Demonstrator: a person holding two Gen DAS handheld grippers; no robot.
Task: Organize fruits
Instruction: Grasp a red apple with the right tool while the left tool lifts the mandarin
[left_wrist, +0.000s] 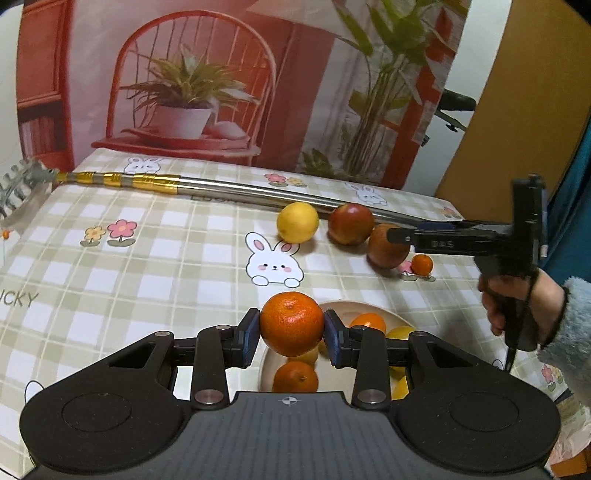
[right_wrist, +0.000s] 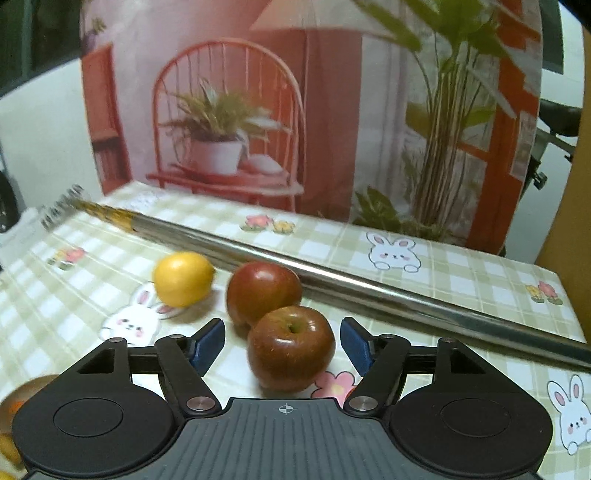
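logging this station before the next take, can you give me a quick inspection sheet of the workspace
surface: table under a checked cloth with rabbits and flowers
job's things: orange in the left tool above the plate; plate holds more oranges and yellow fruit; loose lemon, two apples, small orange
clutter: metal pole lying across the table
grippers: left tool shut on orange; right tool open around the near apple
cables: nothing seen
surroundings: printed backdrop of a chair and plants
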